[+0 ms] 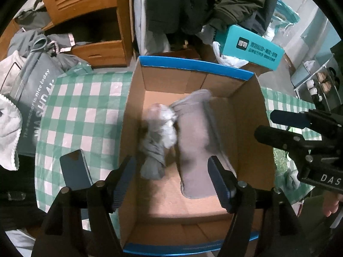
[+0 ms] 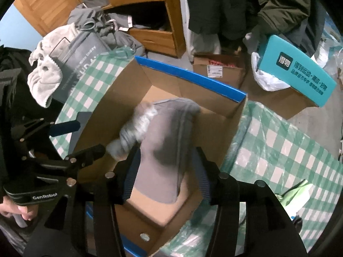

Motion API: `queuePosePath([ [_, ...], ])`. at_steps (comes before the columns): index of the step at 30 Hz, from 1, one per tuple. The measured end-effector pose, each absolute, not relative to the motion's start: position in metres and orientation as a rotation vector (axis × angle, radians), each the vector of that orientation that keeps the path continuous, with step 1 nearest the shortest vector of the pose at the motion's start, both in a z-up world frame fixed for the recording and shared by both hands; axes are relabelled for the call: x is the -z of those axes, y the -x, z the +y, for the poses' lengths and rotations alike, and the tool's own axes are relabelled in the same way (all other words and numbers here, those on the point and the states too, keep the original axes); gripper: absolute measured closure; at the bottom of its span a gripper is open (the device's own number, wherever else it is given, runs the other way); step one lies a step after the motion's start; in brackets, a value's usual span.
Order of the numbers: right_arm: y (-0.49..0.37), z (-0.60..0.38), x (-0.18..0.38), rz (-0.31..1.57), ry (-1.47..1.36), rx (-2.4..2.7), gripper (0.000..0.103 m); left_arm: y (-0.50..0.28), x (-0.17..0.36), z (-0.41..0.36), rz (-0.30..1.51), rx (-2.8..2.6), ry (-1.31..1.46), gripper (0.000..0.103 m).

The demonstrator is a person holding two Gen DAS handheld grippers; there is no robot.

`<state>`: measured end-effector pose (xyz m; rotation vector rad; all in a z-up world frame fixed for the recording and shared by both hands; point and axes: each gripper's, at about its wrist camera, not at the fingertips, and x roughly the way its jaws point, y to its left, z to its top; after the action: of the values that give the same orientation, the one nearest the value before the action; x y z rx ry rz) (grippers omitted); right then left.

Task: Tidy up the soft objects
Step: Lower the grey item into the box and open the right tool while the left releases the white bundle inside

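Note:
An open cardboard box with a blue rim [image 1: 193,64] [image 2: 188,75] stands on the green checked cloth. Inside lie a large grey sock-like cloth [image 1: 195,141] [image 2: 167,150] and a bunched grey and white cloth [image 1: 158,132] [image 2: 137,126] to its left; both are blurred. My left gripper [image 1: 171,180] is open above the box's near end, holding nothing. My right gripper [image 2: 165,175] is open over the box, with the large grey cloth below between its fingers. Each gripper shows in the other's view, the right one [image 1: 300,128] at the right edge and the left one [image 2: 64,141] at the left edge.
A dark phone [image 1: 75,169] lies on the checked cloth [image 1: 85,107] left of the box. A grey printed bag [image 1: 36,90] and a white towel [image 2: 45,75] lie further left. A teal box [image 1: 253,47] [image 2: 300,75], wooden cabinets [image 1: 92,21] and hanging dark clothes [image 1: 193,4] stand behind.

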<state>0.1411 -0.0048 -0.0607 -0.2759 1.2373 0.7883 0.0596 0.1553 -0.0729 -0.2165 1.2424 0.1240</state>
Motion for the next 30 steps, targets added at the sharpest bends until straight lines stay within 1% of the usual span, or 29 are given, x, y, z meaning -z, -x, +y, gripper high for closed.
queuePosePath([
  [1, -0.142, -0.006, 0.06, 1.236, 0.273, -0.785, 0.051, -0.06, 0.073, 0.154, 1.244, -0.122, 0.215, 0.032],
  [5, -0.142, -0.014, 0.057, 1.219, 0.279, -0.77, 0.044, -0.061, 0.073, 0.147, 1.247, -0.115, 0.2, 0.032],
  [15, -0.145, -0.044, 0.055, 1.209, 0.286, -0.74, 0.043, -0.068, 0.069, 0.124, 1.252, -0.058, 0.202, 0.032],
  [30, -0.157, -0.117, 0.049, 1.205, 0.229, -0.655, 0.042, -0.085, 0.065, 0.067, 1.269, 0.026, 0.138, 0.032],
])
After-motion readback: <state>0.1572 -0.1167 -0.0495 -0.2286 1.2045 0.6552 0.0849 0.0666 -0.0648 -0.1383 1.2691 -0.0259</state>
